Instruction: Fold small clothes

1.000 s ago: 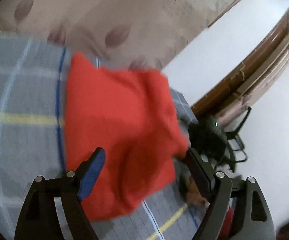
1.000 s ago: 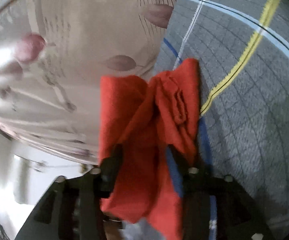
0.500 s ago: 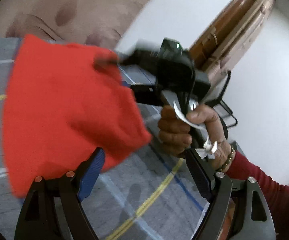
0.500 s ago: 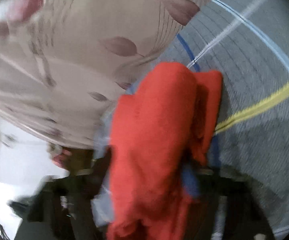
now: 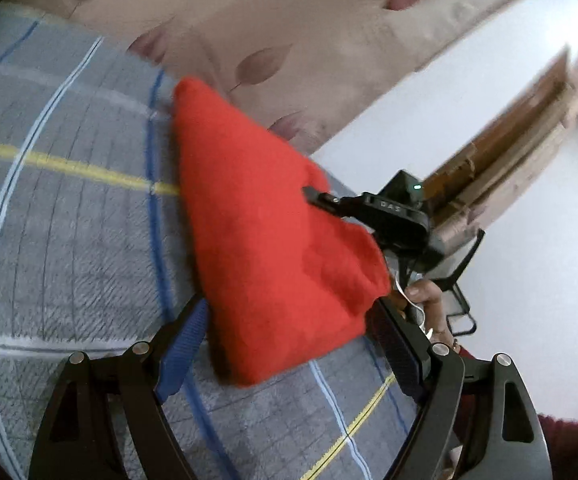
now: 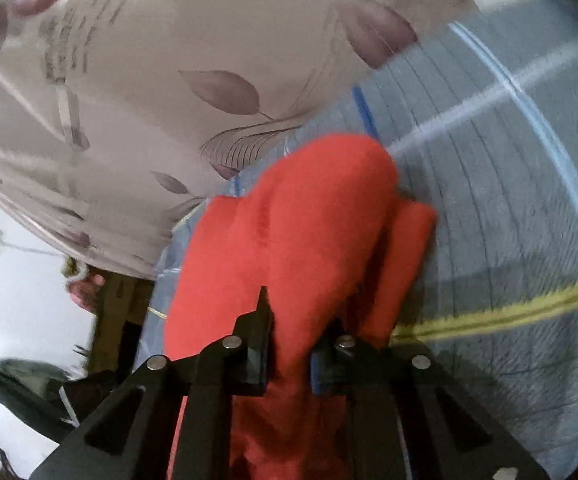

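1. The right gripper [image 6: 289,344] had just been closed on the red cloth [image 6: 297,240]; a second before, its jaws stood wider.
2. The cloth was thereby lifted for folding, over the grey checked sheet [image 5: 69,220].
3. The left gripper [image 5: 289,344] was left released, near the cloth.
4. A leaf-print curtain [image 5: 289,20] hung at the far side.

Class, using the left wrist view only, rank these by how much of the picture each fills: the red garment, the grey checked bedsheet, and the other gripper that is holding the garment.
1. Grey checked bedsheet, largest.
2. Red garment, though it is lifted nearer the camera, so it may look oversized.
3. Right gripper, smallest, partly hidden behind the garment.
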A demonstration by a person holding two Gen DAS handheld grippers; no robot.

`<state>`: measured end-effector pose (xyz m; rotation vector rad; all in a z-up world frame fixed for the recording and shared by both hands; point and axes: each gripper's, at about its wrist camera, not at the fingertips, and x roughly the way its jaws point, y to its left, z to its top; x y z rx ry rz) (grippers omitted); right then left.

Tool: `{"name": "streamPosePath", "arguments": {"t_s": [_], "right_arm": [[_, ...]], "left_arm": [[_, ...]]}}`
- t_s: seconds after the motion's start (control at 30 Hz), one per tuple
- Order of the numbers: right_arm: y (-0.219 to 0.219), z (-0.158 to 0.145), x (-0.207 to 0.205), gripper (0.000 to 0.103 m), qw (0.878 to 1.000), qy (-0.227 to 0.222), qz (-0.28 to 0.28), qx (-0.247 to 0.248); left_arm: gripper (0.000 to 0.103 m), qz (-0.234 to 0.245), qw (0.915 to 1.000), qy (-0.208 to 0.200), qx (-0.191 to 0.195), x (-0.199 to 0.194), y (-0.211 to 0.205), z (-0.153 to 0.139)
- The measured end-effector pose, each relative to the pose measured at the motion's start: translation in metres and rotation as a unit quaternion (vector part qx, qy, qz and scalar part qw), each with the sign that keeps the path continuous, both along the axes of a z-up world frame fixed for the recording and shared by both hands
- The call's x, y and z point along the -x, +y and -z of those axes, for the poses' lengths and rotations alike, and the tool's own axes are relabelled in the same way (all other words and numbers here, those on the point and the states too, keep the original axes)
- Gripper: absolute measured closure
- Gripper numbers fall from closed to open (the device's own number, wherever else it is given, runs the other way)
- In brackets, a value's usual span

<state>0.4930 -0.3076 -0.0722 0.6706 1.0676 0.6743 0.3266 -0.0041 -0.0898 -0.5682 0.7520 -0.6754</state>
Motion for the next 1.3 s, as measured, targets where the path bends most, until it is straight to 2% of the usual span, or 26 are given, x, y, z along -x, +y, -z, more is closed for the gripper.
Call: {"name": "streamPosePath", "arguments": {"t_s": [0.03, 0.1, 0.2, 0.33, 0.43, 0.47, 0.5, 0.53, 0.57, 0.63, 0.67, 0.7, 0.73, 0.77, 0.83, 0.87, 0.93, 1.03, 1.1, 1.17, 1.23, 1.3], "right_arm": [[-0.006, 0.000, 0.003, 0.082, 1.000, 0.005, 0.011, -0.018], [-0.019, -0.006, 0.013, 0.075, 0.999, 0.000, 0.040, -0.022], [-0.036, -0.028, 0.044, 0.074, 0.996, -0.038, 0.079, -0.020], [-0.018, -0.063, 0.100, 0.073, 0.995, -0.092, 0.022, 0.021], [0.008, -0.068, 0.119, 0.073, 0.991, -0.109, -0.023, 0.074], [0.019, -0.065, 0.121, 0.077, 0.988, -0.108, -0.035, 0.101], [0.024, -0.060, 0.121, 0.093, 0.987, -0.096, -0.037, 0.120], [0.022, -0.052, 0.122, 0.096, 0.989, -0.076, -0.033, 0.122], [0.017, -0.044, 0.124, 0.095, 0.993, -0.052, -0.022, 0.102], [0.000, -0.030, 0.132, 0.095, 1.000, -0.007, 0.007, 0.024], [-0.009, -0.021, 0.138, 0.095, 0.999, 0.017, 0.018, -0.030], [-0.016, -0.013, 0.141, 0.095, 0.998, 0.029, 0.032, -0.052], [-0.025, -0.006, 0.142, 0.095, 0.997, 0.038, 0.047, -0.050], [-0.033, 0.001, 0.141, 0.101, 0.997, 0.045, 0.064, -0.026], [-0.047, 0.013, 0.139, 0.100, 0.993, 0.069, 0.075, -0.065], [-0.048, 0.012, 0.138, 0.100, 0.993, 0.070, 0.070, -0.065], [-0.045, 0.006, 0.138, 0.098, 0.996, 0.061, 0.057, -0.040], [-0.048, -0.002, 0.139, 0.090, 0.996, 0.053, 0.054, -0.037], [-0.054, -0.010, 0.136, 0.077, 0.996, 0.045, 0.063, -0.041], [-0.062, -0.030, 0.138, 0.072, 0.997, 0.011, 0.078, -0.019], [-0.070, -0.054, 0.137, 0.072, 0.996, -0.027, 0.087, 0.001], [-0.055, -0.079, 0.129, 0.072, 0.995, -0.065, 0.081, 0.011]], "left_arm": [[0.020, 0.004, 0.9999, -0.007, -0.012, 0.002, -0.004, -0.001], [0.020, 0.017, 0.9994, -0.012, -0.027, 0.004, -0.012, -0.002], [0.020, 0.014, 0.9995, -0.015, -0.025, 0.005, -0.011, -0.001], [0.020, -0.012, 0.9999, 0.003, 0.008, 0.002, 0.004, 0.007], [0.020, -0.029, 0.9993, 0.014, 0.017, -0.001, 0.009, 0.010], [0.020, -0.034, 0.9992, 0.015, 0.013, 0.000, 0.010, 0.009], [0.020, -0.037, 0.9992, 0.013, 0.010, 0.002, 0.011, 0.009], [0.020, -0.038, 0.9992, 0.012, 0.007, 0.003, 0.011, 0.008], [0.020, -0.040, 0.9991, 0.010, 0.004, 0.005, 0.012, 0.007], [0.020, -0.045, 0.9989, 0.008, 0.004, 0.008, 0.015, 0.007], [0.020, -0.046, 0.9989, 0.009, 0.004, 0.008, 0.015, 0.007], [0.020, -0.047, 0.9988, 0.010, 0.003, 0.007, 0.015, 0.007], [0.020, -0.047, 0.9988, 0.013, 0.001, 0.007, 0.014, 0.008], [0.020, -0.047, 0.9988, 0.014, -0.002, 0.007, 0.013, 0.007], [0.020, -0.047, 0.9988, 0.008, -0.009, 0.008, 0.011, 0.004], [0.020, -0.048, 0.9988, 0.002, -0.014, 0.009, 0.009, 0.001], [0.020, -0.047, 0.9986, -0.011, -0.019, 0.011, 0.005, -0.006], [0.020, -0.036, 0.9989, -0.025, -0.017, 0.011, -0.004, -0.016], [0.020, -0.022, 0.9993, -0.025, -0.014, 0.007, -0.013, -0.020], [0.020, -0.007, 0.9994, -0.033, -0.012, 0.001, -0.024, -0.024], [0.020, 0.002, 0.9989, -0.039, -0.024, -0.003, -0.033, -0.026], [0.020, 0.010, 0.9987, -0.036, -0.035, -0.009, -0.041, -0.025]]}}
